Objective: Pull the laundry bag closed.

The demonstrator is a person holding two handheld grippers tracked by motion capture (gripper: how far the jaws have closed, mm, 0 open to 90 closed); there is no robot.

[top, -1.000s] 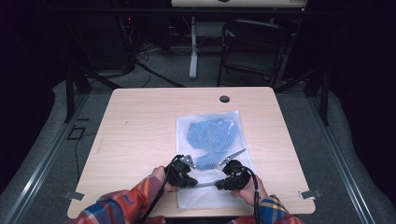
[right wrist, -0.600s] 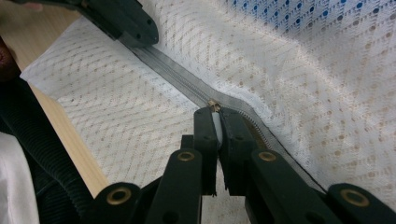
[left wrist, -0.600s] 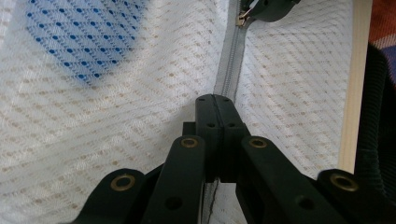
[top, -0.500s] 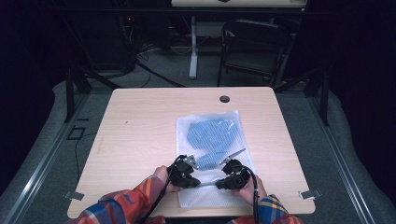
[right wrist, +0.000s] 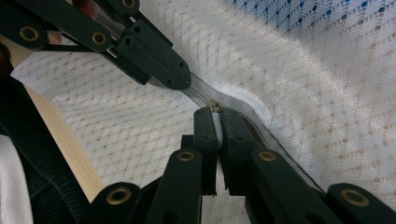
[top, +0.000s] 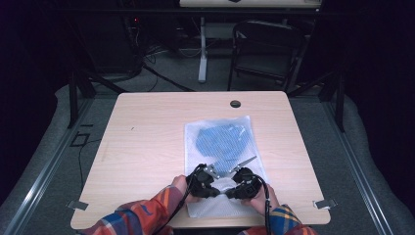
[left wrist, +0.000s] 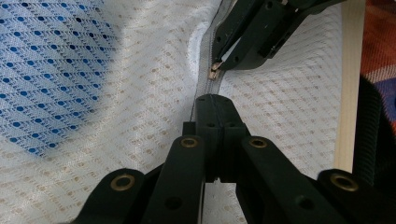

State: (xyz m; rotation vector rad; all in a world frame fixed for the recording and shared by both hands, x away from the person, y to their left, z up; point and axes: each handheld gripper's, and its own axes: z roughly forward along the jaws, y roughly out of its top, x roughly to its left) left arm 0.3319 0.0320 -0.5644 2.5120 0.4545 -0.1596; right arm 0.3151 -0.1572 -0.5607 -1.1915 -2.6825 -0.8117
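Note:
A white mesh bag lies on the wooden table with a blue garment inside it. Both grippers meet at the bag's near end. My left gripper is shut on the grey zipper tape, its tips just short of the slider. My right gripper is shut on the small metal zipper pull, its tips right at it. The right gripper view has the left gripper's fingers clamped on the tape a short way along. The zipper line bulges up between them.
The near table edge runs close behind the grippers. A round cable hole sits at the table's far side. A black chair and cables stand on the floor beyond. Plaid sleeves come in from the bottom.
My left gripper has slid to the right along the bag's near end, closing the gap to the right gripper. The right gripper has stayed in place.

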